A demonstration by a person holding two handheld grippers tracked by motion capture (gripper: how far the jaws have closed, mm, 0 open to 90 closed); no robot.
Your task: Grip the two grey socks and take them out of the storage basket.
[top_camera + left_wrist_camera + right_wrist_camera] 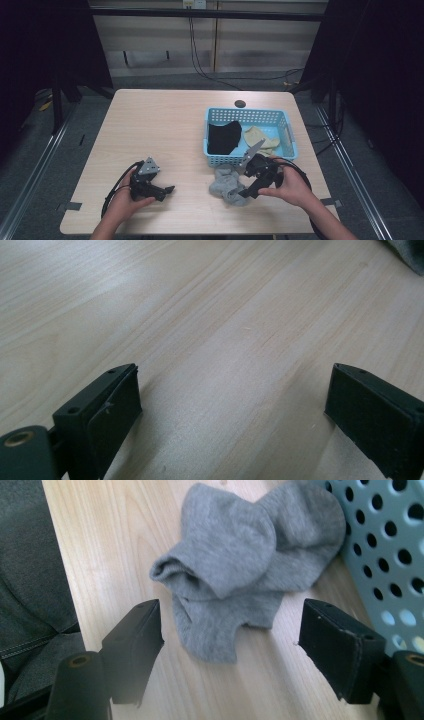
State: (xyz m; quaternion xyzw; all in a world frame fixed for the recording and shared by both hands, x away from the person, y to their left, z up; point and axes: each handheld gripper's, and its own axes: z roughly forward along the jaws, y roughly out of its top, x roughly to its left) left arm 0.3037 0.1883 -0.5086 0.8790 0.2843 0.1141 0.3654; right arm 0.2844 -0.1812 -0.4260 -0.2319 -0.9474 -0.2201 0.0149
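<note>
Lying crumpled on the surface [165, 125], just outside the near wall of the blue basket [250, 159], touching or almost touching it: the grey sock [227, 184]. Hovering over the sock from the side away from the basket, the right gripper [250, 189], jaws spread wide and holding nothing. Seen along those jaws in the right gripper view, the sock [240, 575] sitting straight ahead and between them, the folded toe end reaching toward the basket wall [385, 545], the looser cuff end trailing back toward the jaws; long axis running roughly away from the gripper, slanting toward the basket. Resting well away from the basket, far across the surface from the sock, the left gripper [159, 189], jaws likewise spread and empty over bare wood [215, 340], a corner of grey cloth barely showing at the far edge. Being much the nearer, the right gripper looking the likelier one for the pick: probably lowering onto the bunched middle of the sock and closing across its narrow width, then lifting over the basket wall. Already lying inside the basket, a black sock [223, 137] and a beige pair [261, 139].
</note>
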